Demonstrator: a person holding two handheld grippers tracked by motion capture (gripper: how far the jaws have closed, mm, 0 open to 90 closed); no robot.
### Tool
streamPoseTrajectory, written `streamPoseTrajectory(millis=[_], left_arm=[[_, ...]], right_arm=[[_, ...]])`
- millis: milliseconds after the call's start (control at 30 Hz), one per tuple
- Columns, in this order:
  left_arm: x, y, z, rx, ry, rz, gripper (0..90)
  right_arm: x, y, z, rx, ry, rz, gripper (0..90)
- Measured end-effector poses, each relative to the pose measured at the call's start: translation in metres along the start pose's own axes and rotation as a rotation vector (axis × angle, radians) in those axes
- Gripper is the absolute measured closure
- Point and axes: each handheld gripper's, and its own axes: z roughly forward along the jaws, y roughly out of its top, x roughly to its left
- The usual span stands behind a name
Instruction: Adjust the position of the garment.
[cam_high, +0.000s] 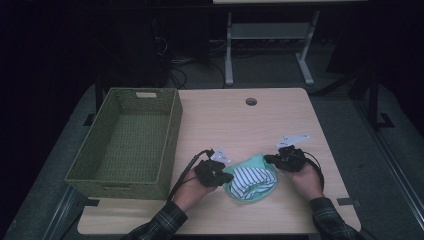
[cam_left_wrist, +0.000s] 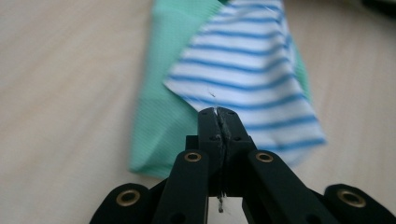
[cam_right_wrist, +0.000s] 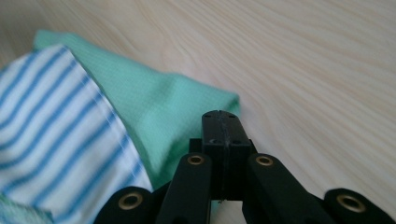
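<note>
A white cloth with blue stripes (cam_high: 252, 179) lies bunched on top of a mint-green cloth (cam_high: 254, 161) near the table's front edge. My left gripper (cam_high: 230, 177) meets the pile from the left. Its jaws are pressed together on the near edge of the striped cloth (cam_left_wrist: 243, 70), with a thread of fabric caught between them (cam_left_wrist: 219, 114). My right gripper (cam_high: 268, 159) is at the pile's right end, jaws closed at a folded corner of the green cloth (cam_right_wrist: 173, 107). The striped cloth (cam_right_wrist: 51, 135) lies left of it there.
A woven olive-green basket (cam_high: 170, 140) stands empty on the table's left side, about a hand's width from the cloths. The light wooden table (cam_high: 250, 125) has a round cable hole (cam_high: 251, 101) near its far edge. Beyond the table are a desk frame and cables on the dark floor.
</note>
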Motion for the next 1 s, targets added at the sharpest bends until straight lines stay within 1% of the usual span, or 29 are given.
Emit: streamPoseTrajectory(millis=[33, 67, 100, 133, 167, 200, 267, 333, 367, 433, 533, 567, 600, 667, 700, 767, 800, 900, 1000], left_arm=[[-0.003, -0.002, 0.001, 0.006, -0.007, -0.007, 88.5], [-0.004, -0.005, 0.002, 0.016, -0.010, -0.004, 88.5], [-0.005, -0.007, 0.004, 0.022, -0.011, -0.007, 88.5], [-0.005, -0.008, 0.005, 0.042, -0.011, 0.006, 88.4], [-0.004, -0.010, 0.007, 0.059, -0.004, 0.011, 88.1], [-0.004, -0.011, 0.009, 0.056, -0.001, -0.003, 88.1], [-0.001, -0.011, 0.010, 0.064, 0.009, 0.001, 88.1], [0.001, -0.012, 0.012, 0.065, 0.020, -0.005, 88.0], [0.003, -0.012, 0.013, 0.070, 0.035, -0.006, 88.1], [0.007, -0.011, 0.013, 0.079, 0.041, -0.008, 88.3], [0.011, -0.010, 0.015, 0.077, 0.057, -0.016, 88.7], [0.011, -0.009, 0.016, 0.073, 0.064, -0.019, 88.8], [0.013, -0.008, 0.016, 0.081, 0.074, -0.010, 88.7], [0.017, -0.007, 0.016, 0.076, 0.092, -0.013, 88.7], [0.019, -0.006, 0.017, 0.076, 0.099, -0.021, 88.7], [0.025, -0.003, 0.018, 0.075, 0.114, -0.023, 88.7], [0.027, -0.002, 0.018, 0.077, 0.117, -0.022, 88.7], [0.035, 0.002, 0.020, 0.072, 0.125, -0.035, 88.6], [0.044, 0.004, 0.021, 0.060, 0.121, -0.062, 88.7]], right_arm=[[-0.001, -0.002, -0.001, 0.003, -0.002, 0.005, 90.0], [-0.003, -0.004, -0.002, 0.007, -0.006, 0.014, 90.0], [-0.004, -0.006, -0.003, 0.014, -0.007, 0.012, 90.0], [-0.005, -0.008, -0.003, 0.017, -0.008, 0.014, 90.0], [-0.005, -0.009, -0.004, 0.027, -0.009, 0.020, 90.0], [-0.006, -0.012, -0.005, 0.029, -0.007, 0.021, 90.0], [-0.006, -0.015, -0.005, 0.039, -0.001, 0.030, 90.0], [-0.005, -0.018, -0.007, 0.046, 0.003, 0.017, 90.0], [-0.003, -0.018, -0.008, 0.049, 0.004, 0.021, 90.0], [-0.001, -0.021, -0.009, 0.051, 0.008, 0.007, 89.9], [0.005, -0.024, -0.011, 0.064, 0.014, -0.009, 90.0], [0.007, -0.025, -0.012, 0.064, 0.020, -0.001, 90.0], [0.009, -0.026, -0.013, 0.064, 0.024, 0.000, 90.0], [0.013, -0.028, -0.015, 0.067, 0.029, -0.006, 90.0], [0.014, -0.030, -0.016, 0.066, 0.033, -0.016, 90.0], [0.019, -0.031, -0.018, 0.070, 0.043, -0.018, 90.0], [0.021, -0.032, -0.019, 0.067, 0.046, -0.027, 90.0], [0.028, -0.035, -0.021, 0.066, 0.057, -0.034, 90.0], [0.032, -0.037, -0.022, 0.062, 0.075, -0.033, 90.0]])
